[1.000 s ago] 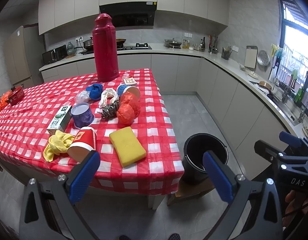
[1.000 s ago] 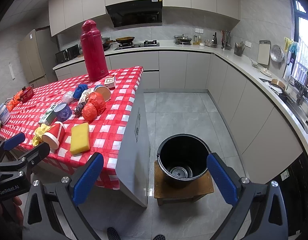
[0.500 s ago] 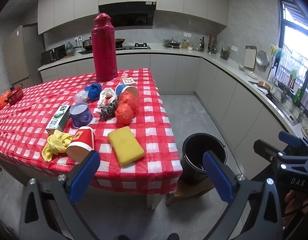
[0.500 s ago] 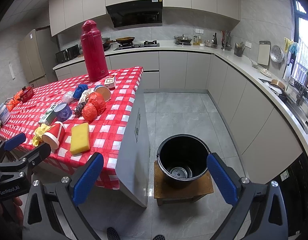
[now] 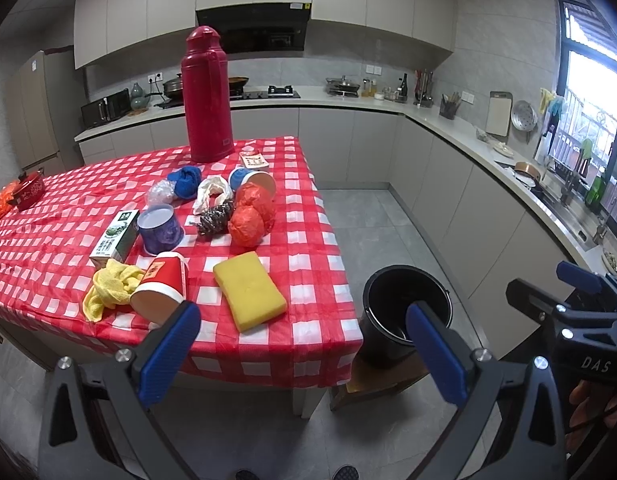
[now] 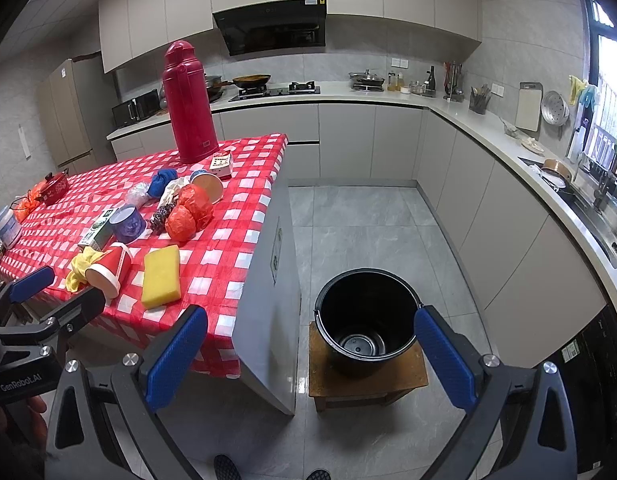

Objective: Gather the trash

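Note:
A table with a red checked cloth holds scattered trash: a tipped red paper cup, a yellow sponge, a yellow rag, orange crumpled bags, a purple cup, a carton. An empty black bucket stands on a low wooden stool right of the table. My left gripper is open and empty before the table's near edge. My right gripper is open and empty, in front of the bucket.
A tall red thermos stands at the table's far side, with a blue cup and blue cloth nearby. Kitchen counters run along the back and right walls. Grey tiled floor lies between table and counters.
The left gripper's view has shifted very slightly; the table sits a touch higher and closer. The right gripper has not visibly moved. Both stay open.

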`<state>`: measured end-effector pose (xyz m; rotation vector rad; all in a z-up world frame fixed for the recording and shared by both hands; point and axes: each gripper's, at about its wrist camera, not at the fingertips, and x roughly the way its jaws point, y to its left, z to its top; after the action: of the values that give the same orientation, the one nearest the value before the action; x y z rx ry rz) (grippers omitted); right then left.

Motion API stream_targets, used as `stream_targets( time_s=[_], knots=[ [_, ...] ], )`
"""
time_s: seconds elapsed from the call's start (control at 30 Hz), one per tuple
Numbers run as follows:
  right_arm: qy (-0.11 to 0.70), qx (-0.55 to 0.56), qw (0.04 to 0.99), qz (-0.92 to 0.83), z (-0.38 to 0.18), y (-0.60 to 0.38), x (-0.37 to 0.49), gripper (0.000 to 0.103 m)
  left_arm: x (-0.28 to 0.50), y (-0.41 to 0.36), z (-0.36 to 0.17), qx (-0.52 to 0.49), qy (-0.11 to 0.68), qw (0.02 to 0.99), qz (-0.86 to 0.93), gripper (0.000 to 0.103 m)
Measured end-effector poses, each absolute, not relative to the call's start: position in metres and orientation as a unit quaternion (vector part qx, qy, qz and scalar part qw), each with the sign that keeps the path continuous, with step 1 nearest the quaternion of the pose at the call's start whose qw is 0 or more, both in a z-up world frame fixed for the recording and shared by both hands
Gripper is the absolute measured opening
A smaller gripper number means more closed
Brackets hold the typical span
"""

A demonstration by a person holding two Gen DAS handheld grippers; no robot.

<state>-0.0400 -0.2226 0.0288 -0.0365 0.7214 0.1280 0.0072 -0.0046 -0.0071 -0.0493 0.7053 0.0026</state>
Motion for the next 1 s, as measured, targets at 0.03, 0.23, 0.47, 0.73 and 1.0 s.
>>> stream_targets(
  time_s=[0.03,0.23,0.47,0.73,1.0],
  knots=[
    [0.353,-0.018,0.934,0.062,0.0291,-0.2226,-0.0392,0.103,0.007,-0.0056,-0.0079,-0.025,0.345,0.938,0.002,0.103],
    [0.351,-0.016,0.934,0.061,0.0293,-0.2217,-0.0398,0.103,0.0059,-0.0084,-0.0078,-0.023,0.345,0.938,0.001,0.103],
    [0.351,-0.016,0.934,0.061,0.0289,-0.2219,-0.0401,0.103,0.0061,-0.0076,-0.0072,-0.024,0.346,0.938,0.002,0.103],
    [0.351,-0.016,0.934,0.062,0.0286,-0.2213,-0.0405,0.103,0.0057,-0.0089,-0.0077,-0.023,0.346,0.938,0.002,0.103],
    [0.352,-0.016,0.934,0.062,0.0284,-0.2207,-0.0403,0.103,0.0065,-0.0091,-0.0076,-0.025,0.347,0.938,0.0,0.103]
  ],
)
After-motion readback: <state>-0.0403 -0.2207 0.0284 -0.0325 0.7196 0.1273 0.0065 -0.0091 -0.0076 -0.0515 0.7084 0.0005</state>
